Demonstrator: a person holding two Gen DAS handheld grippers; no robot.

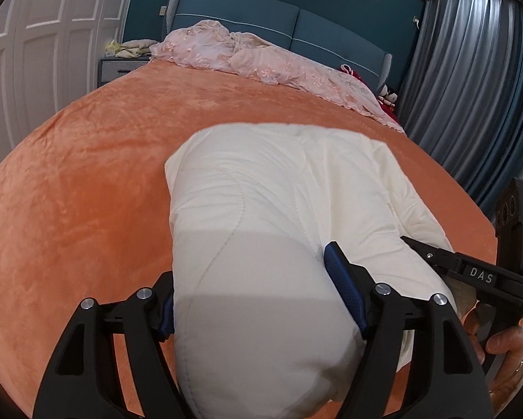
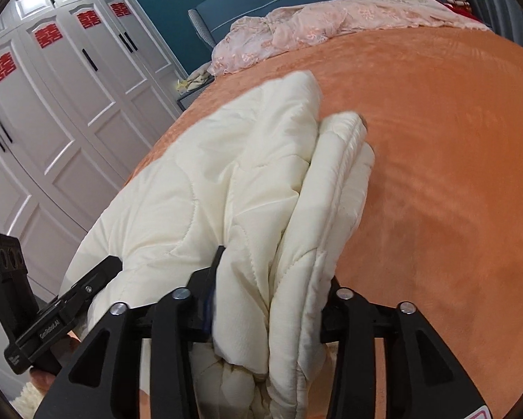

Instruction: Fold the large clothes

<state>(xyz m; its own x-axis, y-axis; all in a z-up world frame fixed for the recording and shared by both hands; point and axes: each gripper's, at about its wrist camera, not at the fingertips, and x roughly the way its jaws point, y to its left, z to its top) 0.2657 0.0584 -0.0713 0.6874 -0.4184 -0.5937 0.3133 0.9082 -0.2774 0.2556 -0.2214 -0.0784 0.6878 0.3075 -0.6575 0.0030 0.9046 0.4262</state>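
A thick white quilted garment (image 1: 279, 181) lies folded in layers on the orange bed cover (image 1: 87, 160), running away from me. In the left wrist view, my left gripper (image 1: 249, 262) has its blue pads (image 1: 345, 289) against both sides of the near, puffy end. The right wrist view shows the same garment (image 2: 226, 160) with a narrower folded strip along its right edge. My right gripper (image 2: 275, 265) holds that bunched near end; its right fingertip is hidden behind the cloth. Each gripper's side shows in the other's view, close together.
A pink lace cover (image 1: 247, 56) is heaped at the blue headboard (image 1: 331, 31). White wardrobe doors (image 2: 52, 104) stand left of the bed, with grey curtains (image 1: 471, 87) on the right. A hand (image 1: 506, 345) holds the right gripper's handle. Bare orange bed cover (image 2: 436, 139) spreads around the garment.
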